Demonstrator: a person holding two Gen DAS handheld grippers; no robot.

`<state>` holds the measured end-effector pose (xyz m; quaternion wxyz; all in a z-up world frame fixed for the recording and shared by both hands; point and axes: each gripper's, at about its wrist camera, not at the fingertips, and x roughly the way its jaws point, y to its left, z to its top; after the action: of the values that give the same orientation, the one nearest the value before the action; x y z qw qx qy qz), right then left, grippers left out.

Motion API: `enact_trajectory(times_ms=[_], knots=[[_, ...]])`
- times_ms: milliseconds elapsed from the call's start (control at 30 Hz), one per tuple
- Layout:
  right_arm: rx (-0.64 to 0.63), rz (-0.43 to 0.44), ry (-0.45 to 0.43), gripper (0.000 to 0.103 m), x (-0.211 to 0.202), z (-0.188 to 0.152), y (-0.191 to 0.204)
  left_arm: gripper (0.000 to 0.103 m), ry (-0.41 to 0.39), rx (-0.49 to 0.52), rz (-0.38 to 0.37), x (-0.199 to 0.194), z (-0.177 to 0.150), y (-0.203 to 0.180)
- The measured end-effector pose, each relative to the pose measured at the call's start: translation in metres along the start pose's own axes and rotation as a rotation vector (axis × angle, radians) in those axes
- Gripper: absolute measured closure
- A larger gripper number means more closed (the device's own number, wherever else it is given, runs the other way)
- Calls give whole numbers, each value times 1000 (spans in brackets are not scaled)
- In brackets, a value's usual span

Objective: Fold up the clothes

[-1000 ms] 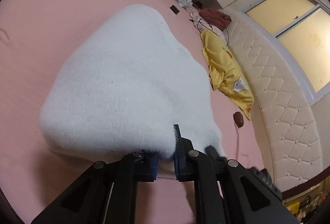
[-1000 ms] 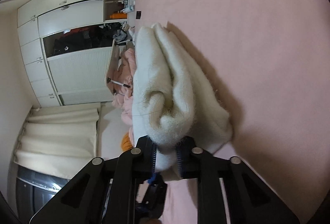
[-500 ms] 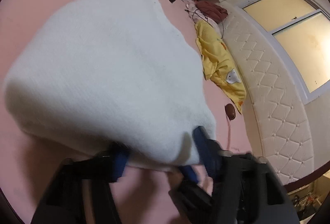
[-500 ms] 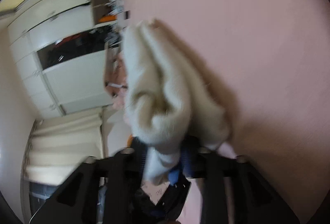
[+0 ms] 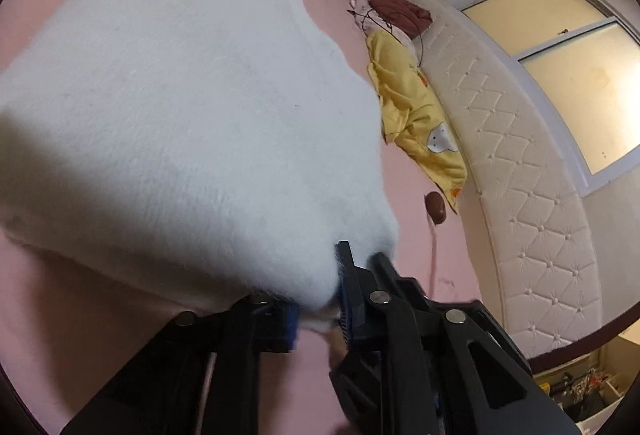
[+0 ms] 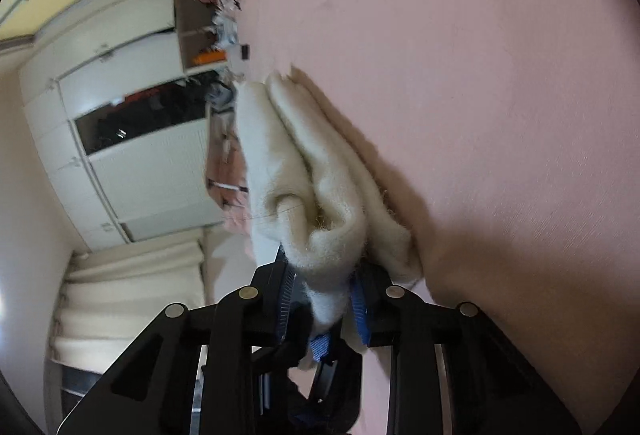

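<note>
Pink bed (image 5: 120, 335), quilted headboard (image 5: 532, 219) behind, yellow cloth (image 5: 412, 115) beside it. White sweater (image 5: 180, 107) folded in thick layers on bed, near edge bunched. Left gripper (image 5: 316, 299) closing, jaws narrow, sweater's edge between pads. Right gripper (image 6: 324, 295) likewise closing on rolled fold (image 6: 320, 219).

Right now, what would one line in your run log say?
task: fold clothes | left claw: closing on white fleece garment | right claw: closing on its folded edge | surface: pink bed sheet
</note>
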<state>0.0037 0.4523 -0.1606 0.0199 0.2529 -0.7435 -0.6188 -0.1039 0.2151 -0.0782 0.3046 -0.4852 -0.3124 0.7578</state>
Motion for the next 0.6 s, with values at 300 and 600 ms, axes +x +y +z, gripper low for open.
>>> enact_trajectory(times_ms=[300,600], knots=[[-288,-343,-169,22,-55,14,63,36,-3,253,287,-112,-1,12],[-931,-507,120,42,20,-27,145,44,-222,947,689,-122,13,-29]])
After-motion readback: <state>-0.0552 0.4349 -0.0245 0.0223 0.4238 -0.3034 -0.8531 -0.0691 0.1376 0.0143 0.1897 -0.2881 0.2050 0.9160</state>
